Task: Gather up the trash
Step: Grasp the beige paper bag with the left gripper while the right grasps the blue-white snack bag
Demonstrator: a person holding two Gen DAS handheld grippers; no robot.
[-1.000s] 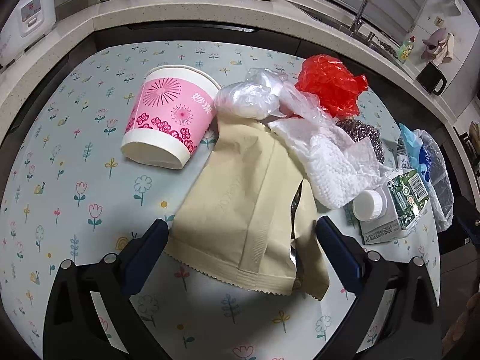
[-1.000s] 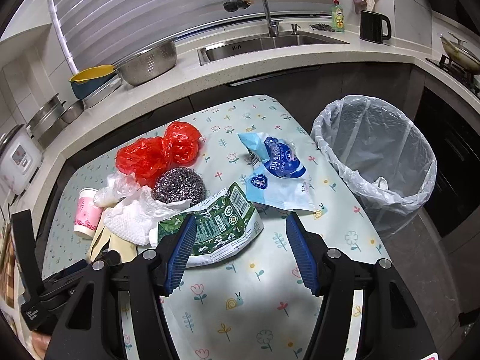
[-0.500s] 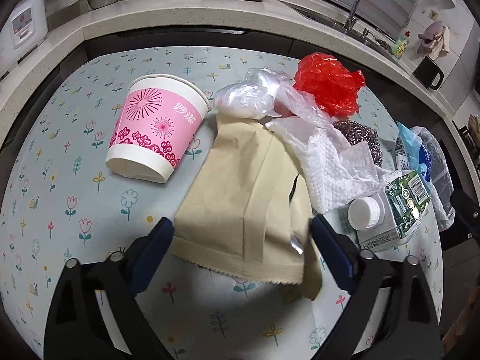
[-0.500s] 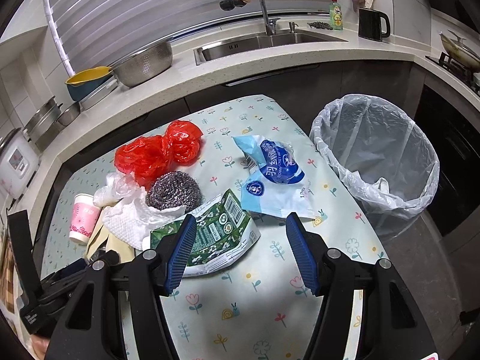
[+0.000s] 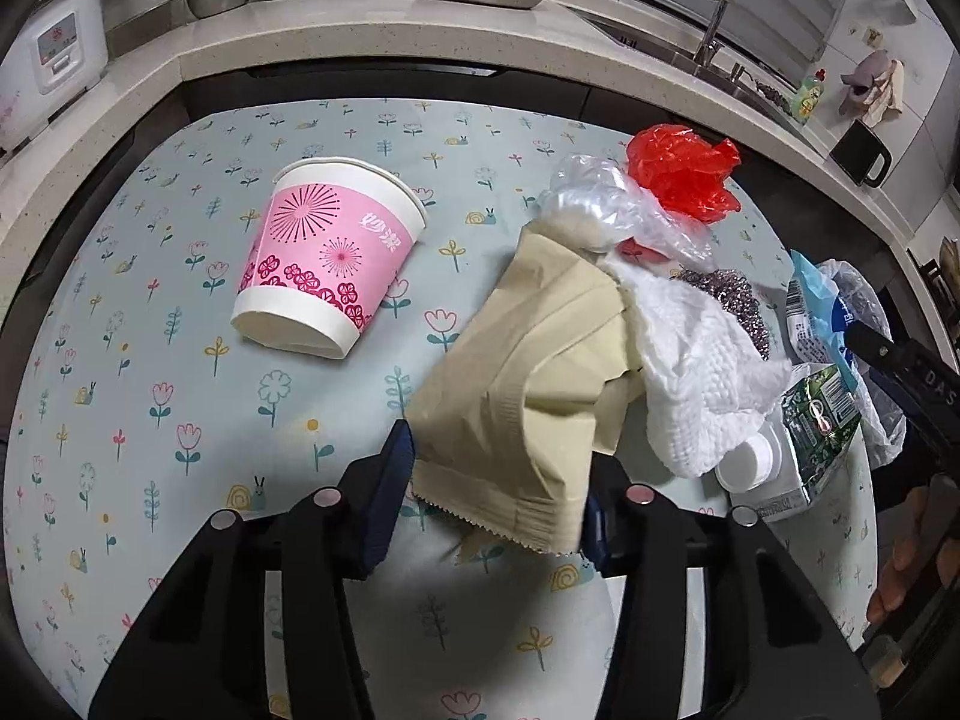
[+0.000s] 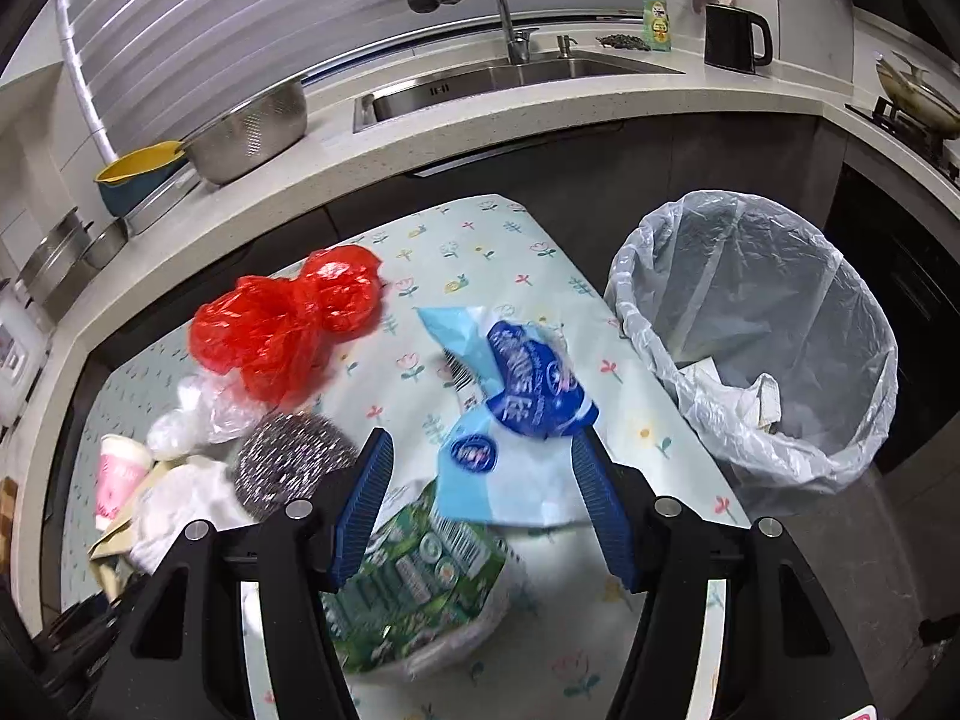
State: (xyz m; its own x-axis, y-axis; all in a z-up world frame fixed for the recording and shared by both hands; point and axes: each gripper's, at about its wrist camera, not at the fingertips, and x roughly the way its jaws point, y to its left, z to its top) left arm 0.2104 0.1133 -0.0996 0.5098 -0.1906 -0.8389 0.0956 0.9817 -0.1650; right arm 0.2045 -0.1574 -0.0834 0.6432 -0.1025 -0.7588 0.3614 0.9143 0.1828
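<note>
The left hand-held gripper (image 5: 498, 492) has just been closing and now clamps the tan paper bag (image 5: 528, 372), whose long axis runs away toward the counter's far edge; the right hand-held gripper (image 6: 480, 504) stands apart.

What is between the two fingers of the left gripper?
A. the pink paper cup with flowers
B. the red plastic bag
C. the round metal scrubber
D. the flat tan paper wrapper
D: in the left wrist view the left gripper has just been closing, with the flat tan paper wrapper bunched up between its jaws; the pink paper cup lies apart on the table.
</note>
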